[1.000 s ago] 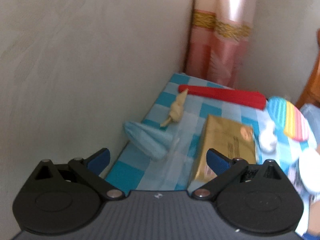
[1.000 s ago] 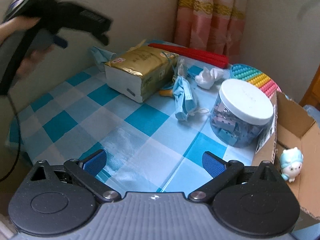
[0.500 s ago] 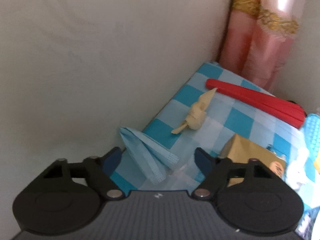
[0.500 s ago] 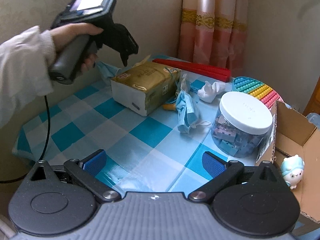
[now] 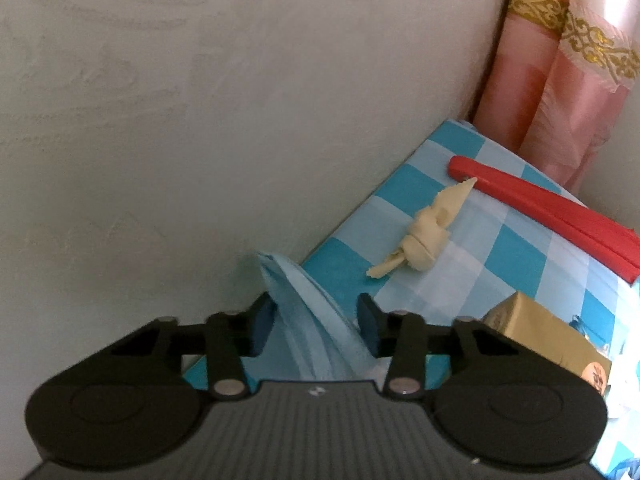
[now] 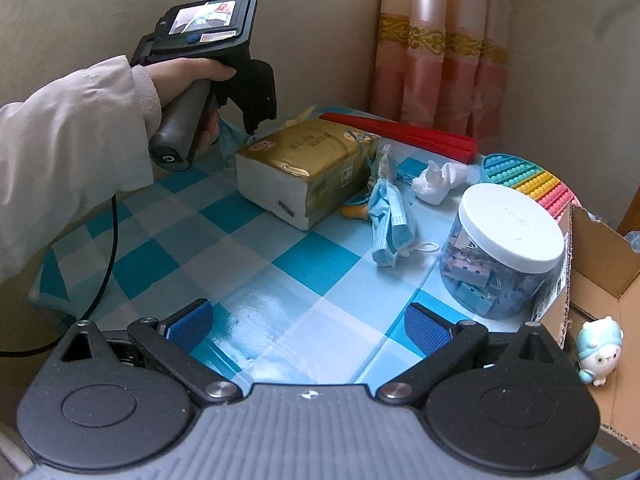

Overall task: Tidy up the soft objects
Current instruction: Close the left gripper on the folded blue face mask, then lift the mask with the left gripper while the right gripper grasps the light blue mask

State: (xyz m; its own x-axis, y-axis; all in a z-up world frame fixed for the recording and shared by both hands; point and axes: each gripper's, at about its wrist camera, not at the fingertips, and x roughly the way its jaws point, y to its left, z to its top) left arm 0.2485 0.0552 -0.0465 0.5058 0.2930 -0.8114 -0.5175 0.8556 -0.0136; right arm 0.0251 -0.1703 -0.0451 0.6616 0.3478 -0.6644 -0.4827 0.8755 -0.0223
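My left gripper is half closed around a folded light-blue face mask that lies against the wall at the table's far left edge; the pads flank it with small gaps. A knotted cream cloth lies beyond it. My right gripper is open and empty above the checkered tablecloth. In the right wrist view, a second blue face mask lies mid-table, a white crumpled cloth lies behind it, and the left gripper reaches down behind the tissue pack.
A gold tissue pack stands mid-table. A red folded fan lies at the back. A jar of clips with a white lid, a rainbow pop toy and a cardboard box holding a small figurine are at right.
My left gripper moved forward and down onto the blue mask by the wall and its jaws narrowed around it. My right gripper stayed open and nearly still.
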